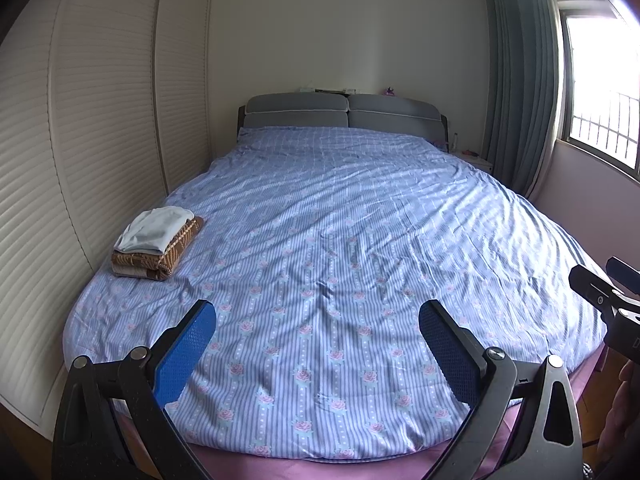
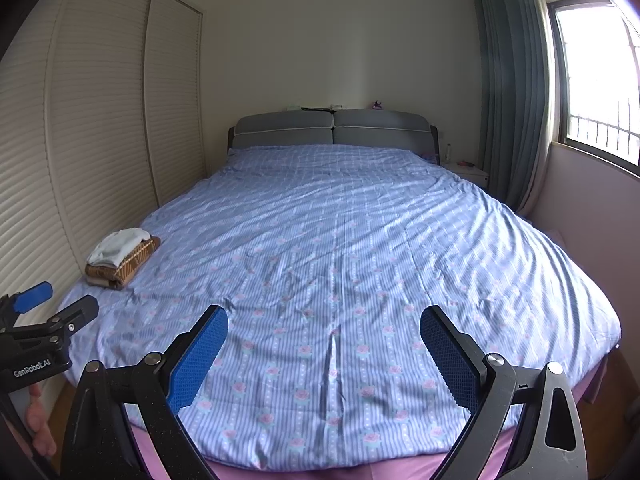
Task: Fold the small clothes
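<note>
A small stack of folded clothes [image 1: 154, 246] lies near the bed's left edge: a pale white-blue garment [image 1: 154, 229] on top of a brown patterned one [image 1: 176, 248]. The same stack of folded clothes [image 2: 120, 258] shows in the right wrist view. My left gripper [image 1: 318, 322] hangs open above the foot of the bed, nothing between its blue pads. My right gripper [image 2: 324, 328] is open too and holds nothing. Each gripper appears at the edge of the other's view: the right gripper [image 1: 600, 280] and the left gripper [image 2: 56, 304].
The bed [image 1: 360, 220] wears a blue striped cover with pink roses, over a pink sheet [image 1: 280, 466] at the foot. White louvred wardrobe doors [image 1: 80, 120] run along the left. A grey headboard [image 1: 344, 114], nightstand [image 1: 474, 160], curtain [image 1: 520, 80] and window [image 1: 600, 92] stand at the back right.
</note>
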Action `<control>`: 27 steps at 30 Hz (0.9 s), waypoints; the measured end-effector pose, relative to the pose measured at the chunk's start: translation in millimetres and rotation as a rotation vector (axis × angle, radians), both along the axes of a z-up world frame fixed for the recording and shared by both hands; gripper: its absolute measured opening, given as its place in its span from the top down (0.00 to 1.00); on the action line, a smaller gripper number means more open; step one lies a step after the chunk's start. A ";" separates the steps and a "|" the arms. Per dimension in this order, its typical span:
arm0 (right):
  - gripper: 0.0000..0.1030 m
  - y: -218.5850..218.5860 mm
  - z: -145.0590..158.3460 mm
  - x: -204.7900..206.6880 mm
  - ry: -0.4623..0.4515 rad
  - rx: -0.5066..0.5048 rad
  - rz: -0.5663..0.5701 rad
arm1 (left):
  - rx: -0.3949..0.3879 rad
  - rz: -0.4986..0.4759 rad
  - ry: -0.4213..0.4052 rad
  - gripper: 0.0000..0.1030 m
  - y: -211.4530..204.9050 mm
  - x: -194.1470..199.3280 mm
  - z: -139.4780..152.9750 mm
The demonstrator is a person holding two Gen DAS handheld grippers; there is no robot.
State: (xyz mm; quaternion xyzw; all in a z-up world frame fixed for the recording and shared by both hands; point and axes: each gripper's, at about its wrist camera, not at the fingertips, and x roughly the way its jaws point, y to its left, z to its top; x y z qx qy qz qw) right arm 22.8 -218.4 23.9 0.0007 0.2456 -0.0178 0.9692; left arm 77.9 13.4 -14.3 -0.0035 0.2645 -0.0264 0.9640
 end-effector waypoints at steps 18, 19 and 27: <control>0.05 -0.9 1.0 -0.1 0.001 0.003 0.000 | 0.003 0.000 0.002 0.00 0.0 -0.8 0.1; 0.05 -1.0 1.3 -0.4 0.001 0.003 0.000 | 0.004 0.000 0.003 0.00 0.5 -1.0 0.3; 0.05 -1.2 3.1 -1.2 -0.002 0.005 -0.002 | 0.017 0.002 0.012 0.00 0.7 -0.8 0.0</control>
